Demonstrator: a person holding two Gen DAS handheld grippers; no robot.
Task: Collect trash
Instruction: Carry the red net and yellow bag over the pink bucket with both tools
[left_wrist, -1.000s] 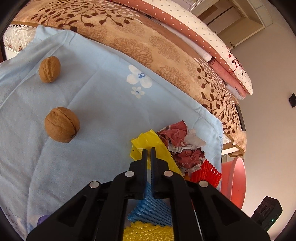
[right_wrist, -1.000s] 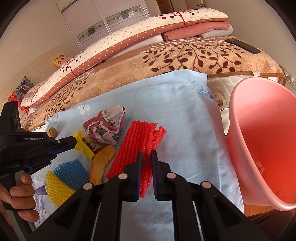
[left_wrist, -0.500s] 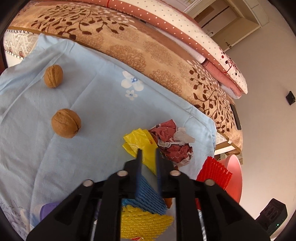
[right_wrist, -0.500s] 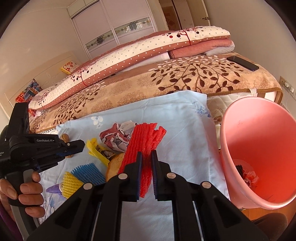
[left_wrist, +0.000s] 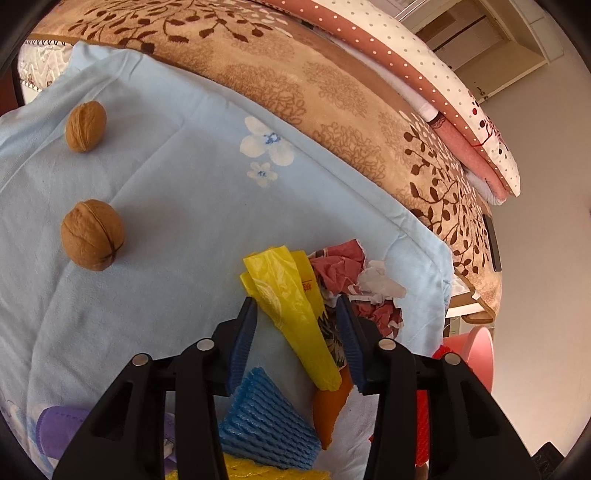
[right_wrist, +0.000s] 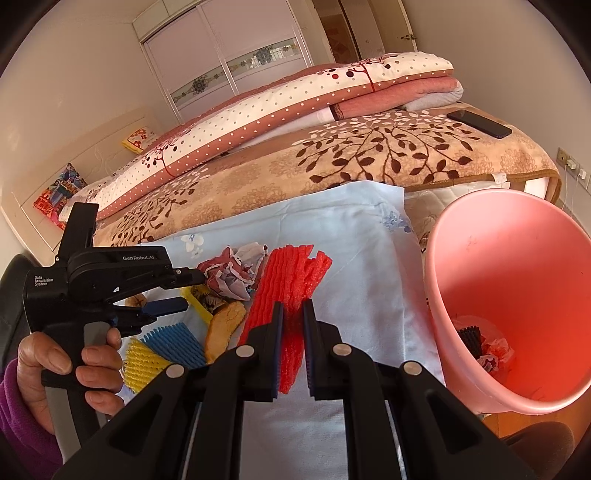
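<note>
Straddling the yellow bag (left_wrist: 291, 310) at lower centre, the left gripper (left_wrist: 299, 314) gapes; the right gripper (right_wrist: 293, 314) clamps the red foam net (right_wrist: 286, 291).

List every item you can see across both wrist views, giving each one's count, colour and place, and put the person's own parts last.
Walnuts: two, brown, far left of the light blue sheet.
Yellow plastic bag: one, between the left gripper's fingers.
Crumpled paper wrapper: one, red and white, beyond the bag.
Blue foam net: one, near edge of the sheet.
Yellow foam net: one, beside the blue one.
Red foam net: one, held by the right gripper.
Orange peel: one, beside the red net.
Pink plastic bucket: one, right of the bed, trash inside.
Black phone: one, on the brown blanket.
Left gripper: black, open.
Right gripper: black, shut.
</note>
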